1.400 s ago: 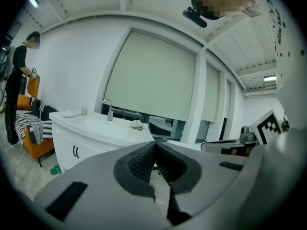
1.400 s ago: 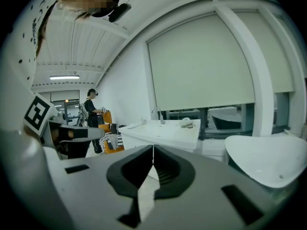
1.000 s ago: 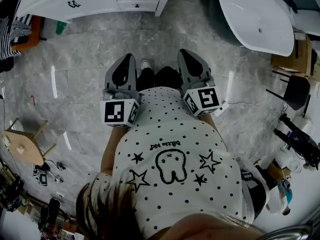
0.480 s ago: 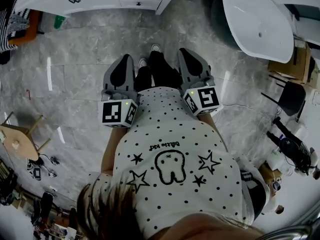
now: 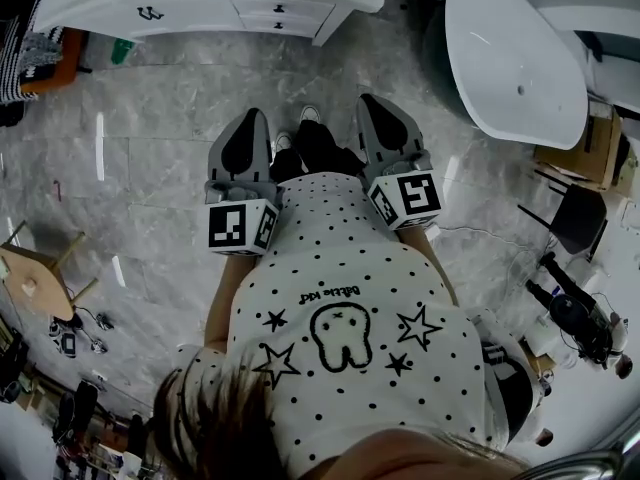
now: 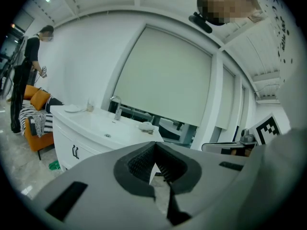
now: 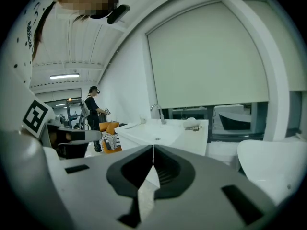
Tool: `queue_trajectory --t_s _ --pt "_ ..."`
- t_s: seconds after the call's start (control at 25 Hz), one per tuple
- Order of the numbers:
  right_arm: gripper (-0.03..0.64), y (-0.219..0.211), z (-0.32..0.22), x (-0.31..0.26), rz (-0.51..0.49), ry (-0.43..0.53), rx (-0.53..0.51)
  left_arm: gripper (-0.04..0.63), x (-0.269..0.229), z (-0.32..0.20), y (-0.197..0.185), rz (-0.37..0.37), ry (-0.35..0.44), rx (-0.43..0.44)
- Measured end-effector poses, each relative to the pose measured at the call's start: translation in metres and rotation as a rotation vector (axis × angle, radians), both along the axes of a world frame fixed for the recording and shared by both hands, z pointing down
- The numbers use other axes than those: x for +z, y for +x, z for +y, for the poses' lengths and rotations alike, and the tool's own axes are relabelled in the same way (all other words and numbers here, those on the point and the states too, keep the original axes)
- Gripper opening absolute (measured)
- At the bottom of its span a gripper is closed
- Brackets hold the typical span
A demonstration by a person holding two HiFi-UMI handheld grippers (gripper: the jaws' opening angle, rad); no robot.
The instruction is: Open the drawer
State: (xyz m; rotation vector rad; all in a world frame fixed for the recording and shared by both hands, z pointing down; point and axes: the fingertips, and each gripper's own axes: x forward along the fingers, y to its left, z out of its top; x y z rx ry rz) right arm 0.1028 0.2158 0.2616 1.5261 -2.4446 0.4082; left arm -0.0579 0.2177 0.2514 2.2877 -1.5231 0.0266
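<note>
Saw L grey gripper (image 5: pixel 249 118) & R grey gripper (image 5: pixel 373 105) both shut, empty, well short of far white vanity cabinet (image 5: pixel 195 13). Risk: if left unopened at small white drawer (image 5: pixel 262 8), would've bumped knob, no grip.

Vanity (image 5: pixel 190 13) stood at the far side, drawers (image 5: pixel 283 10) in its right end, faucet (image 6: pixel 116 108) on top. Bathtub (image 5: pixel 515 58) lay to its right, stool (image 5: pixel 35 283) near left. Left gripper (image 5: pixel 250 120) and right gripper (image 5: pixel 376 105) sat side by side, well apart from the vanity.

White shirt (image 5: pixel 340 298) — black dots, stars, a tooth — and grey left gripper (image 5: pixel 250 120) and right gripper (image 5: pixel 375 107).
</note>
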Motion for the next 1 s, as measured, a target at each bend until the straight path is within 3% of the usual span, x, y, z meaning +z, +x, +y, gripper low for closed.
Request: queue_trajectory --t_s 0.24,0.6,1.0 --pt "0.015 -0.003 -0.017 -0.018 -0.006 0.03 -0.003 0.003 -0.021 -0.012 -0.008 -0.005 0.041 -0.029" --pt "0.015 0.06 -0.063 -0.008 -0.033 0.046 0.004 0.003 -0.009 -0.054 0.059 -0.021 0.054 -0.007" --pt "0.015 0.068 -0.073 -0.004 -0.059 0.04 0.012 0.003 -0.007 -0.062 0.067 -0.016 0.047 -0.002"
